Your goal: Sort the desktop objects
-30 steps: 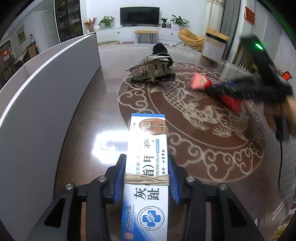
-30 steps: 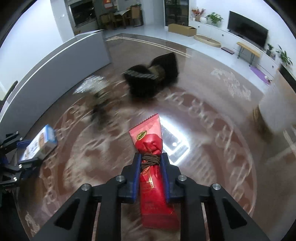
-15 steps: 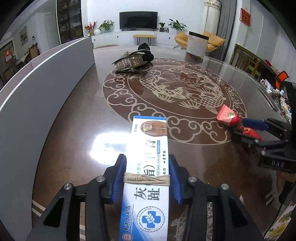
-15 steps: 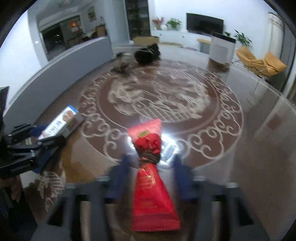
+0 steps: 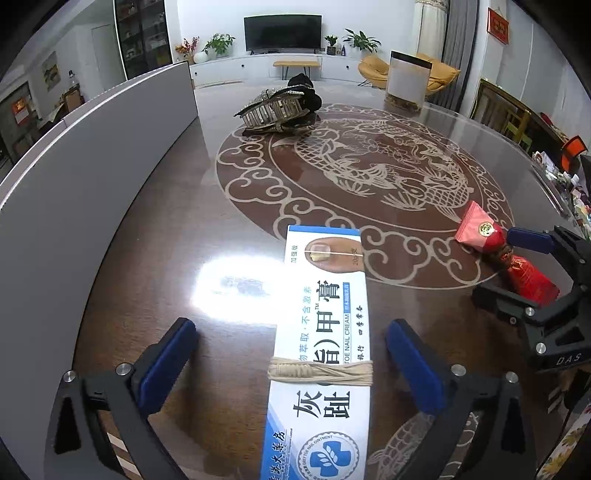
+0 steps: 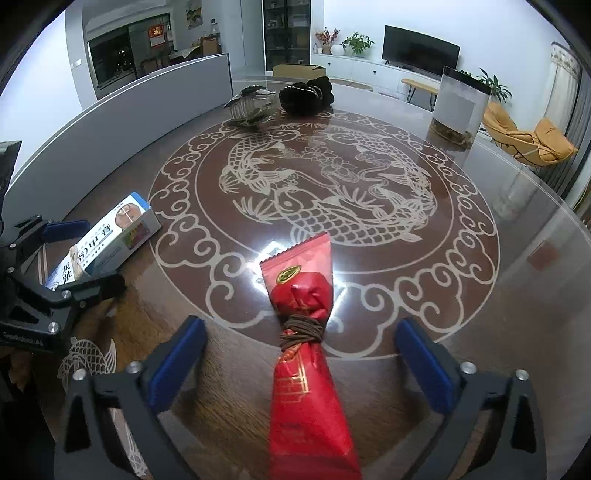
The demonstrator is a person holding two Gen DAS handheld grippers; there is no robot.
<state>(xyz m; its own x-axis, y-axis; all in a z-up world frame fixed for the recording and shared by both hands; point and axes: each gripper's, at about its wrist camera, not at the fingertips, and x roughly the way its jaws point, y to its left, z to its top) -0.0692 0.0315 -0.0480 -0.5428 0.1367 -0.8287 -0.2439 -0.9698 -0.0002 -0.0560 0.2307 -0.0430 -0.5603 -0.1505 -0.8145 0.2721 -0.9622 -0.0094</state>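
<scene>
- Two things are lying on the table [image 5: 155, 236]: the box [image 5: 325, 332] is pointing lengthwise away, between the left gripper's [image 5: 291, 350] opening, untouching jaws.
- The red packet [image 6: 306, 350] is lying likewise between the right gripper's [image 6: 299, 354] opening jaws.

Counter [image 5: 155, 236]: dark brown, glossy, with a pale fish pattern.
Partition [image 5: 74, 192]: grey, along the left edge.
Television [image 5: 282, 33]: dark, at the far wall.
Armchair [image 6: 528, 134]: yellow.
</scene>
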